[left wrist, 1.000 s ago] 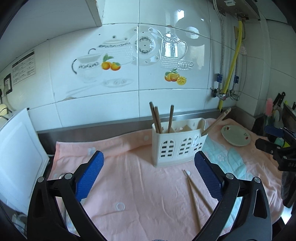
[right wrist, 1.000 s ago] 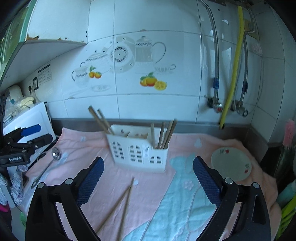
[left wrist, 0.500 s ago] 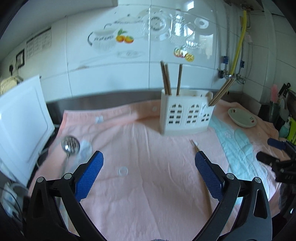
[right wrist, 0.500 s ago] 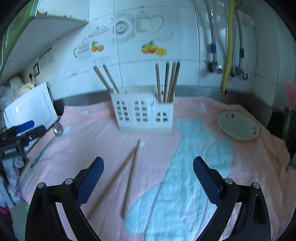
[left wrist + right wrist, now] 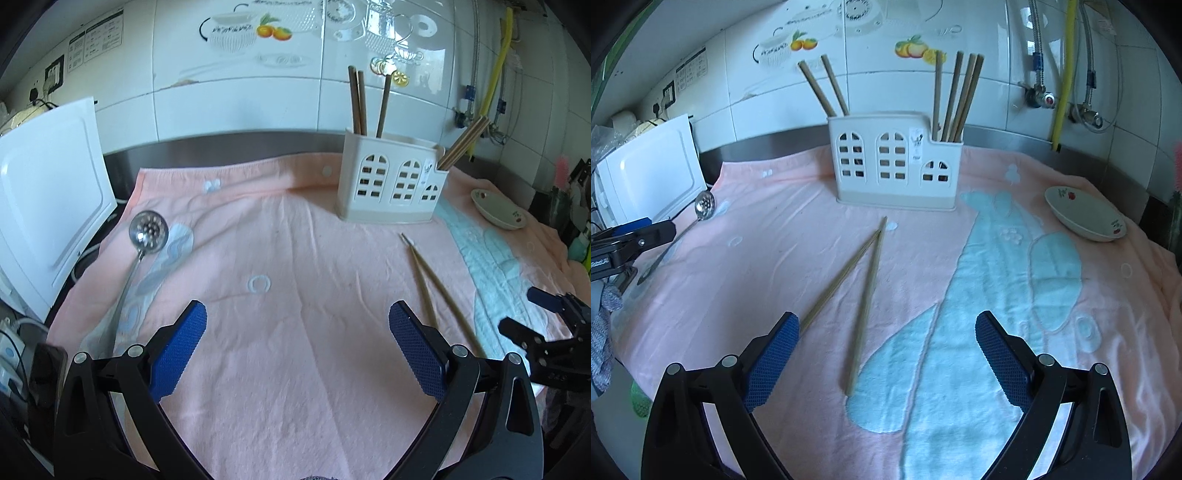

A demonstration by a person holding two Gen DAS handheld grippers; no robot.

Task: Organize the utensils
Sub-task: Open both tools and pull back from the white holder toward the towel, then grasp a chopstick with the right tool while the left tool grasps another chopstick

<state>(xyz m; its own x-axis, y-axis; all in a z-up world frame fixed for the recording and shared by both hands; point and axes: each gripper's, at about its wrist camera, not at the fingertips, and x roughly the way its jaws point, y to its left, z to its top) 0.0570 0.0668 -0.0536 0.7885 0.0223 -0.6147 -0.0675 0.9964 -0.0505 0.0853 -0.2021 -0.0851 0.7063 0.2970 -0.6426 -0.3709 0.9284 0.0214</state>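
Note:
A white utensil holder [image 5: 391, 184] [image 5: 895, 162] with arched cut-outs stands at the back of a pink towel [image 5: 288, 258], with several chopsticks upright in it. A loose pair of chopsticks [image 5: 862, 280] [image 5: 432, 284] lies on the towel in a narrow V. My right gripper [image 5: 886, 328] hovers low over their near ends, its jaws closing, one stick lying between them untouched. A metal slotted spoon [image 5: 147, 230] [image 5: 703, 203] rests at the towel's left edge. My left gripper [image 5: 297, 321] stands open above bare towel, holding nothing.
A white cutting board [image 5: 48, 192] leans at the left. A small white dish [image 5: 1086, 214] with red marks sits on the towel at the right. Tiled wall with pipes and a yellow hose [image 5: 1063, 74] rises behind the counter's steel back edge.
Both grippers have dropped closer to the towel and tilted down. The slotted spoon came into the left wrist view. The loose chopsticks now lie right ahead of my right gripper.

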